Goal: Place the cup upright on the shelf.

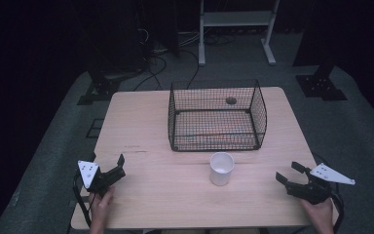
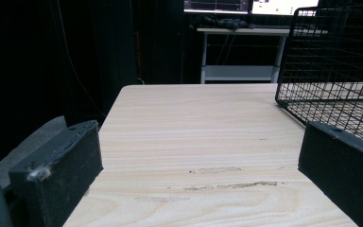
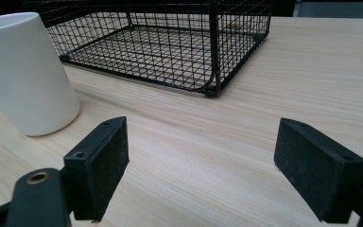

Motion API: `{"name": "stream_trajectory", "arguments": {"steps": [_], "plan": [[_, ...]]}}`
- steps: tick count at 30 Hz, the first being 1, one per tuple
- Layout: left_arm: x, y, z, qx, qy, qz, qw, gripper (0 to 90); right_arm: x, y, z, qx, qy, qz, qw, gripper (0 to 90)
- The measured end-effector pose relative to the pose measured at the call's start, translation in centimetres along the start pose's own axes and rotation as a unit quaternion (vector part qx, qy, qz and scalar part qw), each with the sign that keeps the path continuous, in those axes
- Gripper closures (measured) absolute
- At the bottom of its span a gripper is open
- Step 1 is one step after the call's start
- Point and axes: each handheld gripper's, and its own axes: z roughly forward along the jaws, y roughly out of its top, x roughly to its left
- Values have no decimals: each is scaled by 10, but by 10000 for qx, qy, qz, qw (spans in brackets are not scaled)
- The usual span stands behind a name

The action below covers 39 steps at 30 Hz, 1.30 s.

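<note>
A white cup (image 1: 221, 168) stands upright on the wooden table (image 1: 141, 126), just in front of a black wire basket (image 1: 214, 142). My left gripper (image 1: 108, 164) rests near the table's front left corner, open, with nothing between its jaws. In the left gripper view its jaws (image 2: 201, 142) frame bare tabletop, with the basket (image 2: 331, 56) ahead to the right. My right gripper (image 1: 289, 172) sits at the front right, open and holding nothing, to the right of the cup. The right gripper view (image 3: 202, 142) has the cup (image 3: 23, 71) at left and the basket (image 3: 170, 52) beyond.
The basket holds nothing that I can see. A white metal rack (image 1: 236, 29) and cables (image 1: 151, 63) stand on the dark floor behind the table. Bare wood stretches between the two grippers along the front edge.
</note>
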Motion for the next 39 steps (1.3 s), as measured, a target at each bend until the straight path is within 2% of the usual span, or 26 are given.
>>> {"name": "stream_trajectory", "arguments": {"steps": [10,13,24,27,39], "plan": [[0,0,-1,-16,-19,-4,10000,0,2,6,-1,50,89,8,9999,160],[0,0,0,-17,-29,-7,10000,0,3,9,1,124,139,-33,9998,150],[0,0,-1,-26,-38,-3,10000,0,13,26,6,111,355,-192,9991,145],[0,0,-1,-26,-37,-12,10000,0,17,33,10,143,416,-328,9985,144],[0,0,-1,-28,-40,-7,10000,0,28,45,18,215,654,-494,9964,140]]}}
